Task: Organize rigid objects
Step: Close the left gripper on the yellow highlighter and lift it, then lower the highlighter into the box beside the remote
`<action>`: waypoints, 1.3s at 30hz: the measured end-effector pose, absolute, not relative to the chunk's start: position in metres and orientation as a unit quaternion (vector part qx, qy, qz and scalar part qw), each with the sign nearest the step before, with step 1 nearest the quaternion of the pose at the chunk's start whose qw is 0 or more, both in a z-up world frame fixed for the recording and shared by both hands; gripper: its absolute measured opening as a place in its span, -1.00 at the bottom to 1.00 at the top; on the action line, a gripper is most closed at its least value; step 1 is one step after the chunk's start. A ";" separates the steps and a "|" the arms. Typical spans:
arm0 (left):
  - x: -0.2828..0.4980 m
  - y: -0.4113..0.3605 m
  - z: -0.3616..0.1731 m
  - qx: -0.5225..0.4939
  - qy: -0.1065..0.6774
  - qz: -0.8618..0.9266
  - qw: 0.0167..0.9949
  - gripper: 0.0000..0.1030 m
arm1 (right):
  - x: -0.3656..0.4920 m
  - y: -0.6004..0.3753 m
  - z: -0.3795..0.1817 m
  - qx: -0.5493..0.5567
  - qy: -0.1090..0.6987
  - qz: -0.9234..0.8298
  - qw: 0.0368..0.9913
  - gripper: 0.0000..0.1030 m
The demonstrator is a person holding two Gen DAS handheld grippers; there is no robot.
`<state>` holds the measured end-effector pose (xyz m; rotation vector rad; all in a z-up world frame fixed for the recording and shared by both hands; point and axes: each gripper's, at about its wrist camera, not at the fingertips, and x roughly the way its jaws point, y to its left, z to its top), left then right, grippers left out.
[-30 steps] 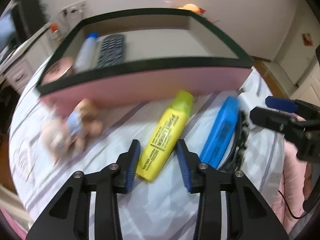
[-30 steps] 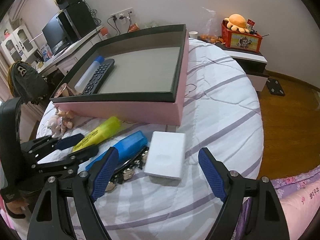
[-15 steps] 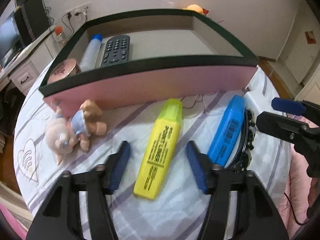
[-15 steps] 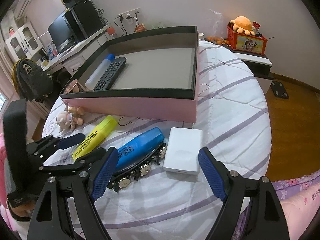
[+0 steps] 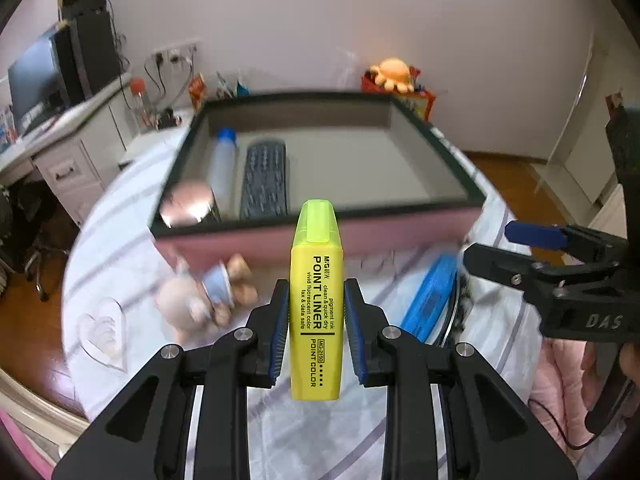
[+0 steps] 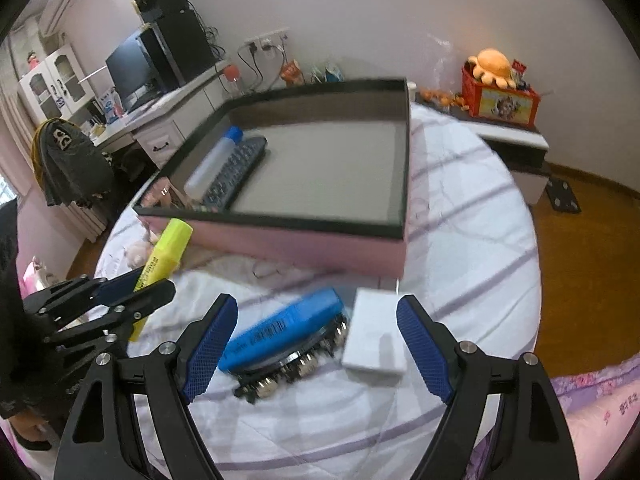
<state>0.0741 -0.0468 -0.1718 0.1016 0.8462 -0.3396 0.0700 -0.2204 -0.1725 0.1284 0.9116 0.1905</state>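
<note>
Left wrist: yellow highlighter [image 5: 316, 300], black "POINT LINER" print.

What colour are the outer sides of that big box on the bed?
Pink, with a black rim; the box shows it best in the right wrist view.

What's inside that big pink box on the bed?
A white bottle with a blue cap, a dark remote control and a shiny round tin. The box's near wall may hide more.

Open right hand-held gripper [image 6: 316, 344] above blue case [image 6: 280, 330].
</note>
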 end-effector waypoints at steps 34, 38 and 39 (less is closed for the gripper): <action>0.208 -0.099 -0.213 0.045 0.469 -0.139 0.871 -0.48 | 0.192 -0.228 -0.166 0.057 0.417 0.074 0.904 0.62; 0.209 -0.097 -0.221 0.043 0.478 -0.133 0.867 -0.48 | 0.193 -0.224 -0.167 0.053 0.419 0.073 0.904 0.62; 0.209 -0.097 -0.221 0.043 0.477 -0.132 0.868 -0.47 | 0.193 -0.223 -0.167 0.051 0.419 0.072 0.904 0.62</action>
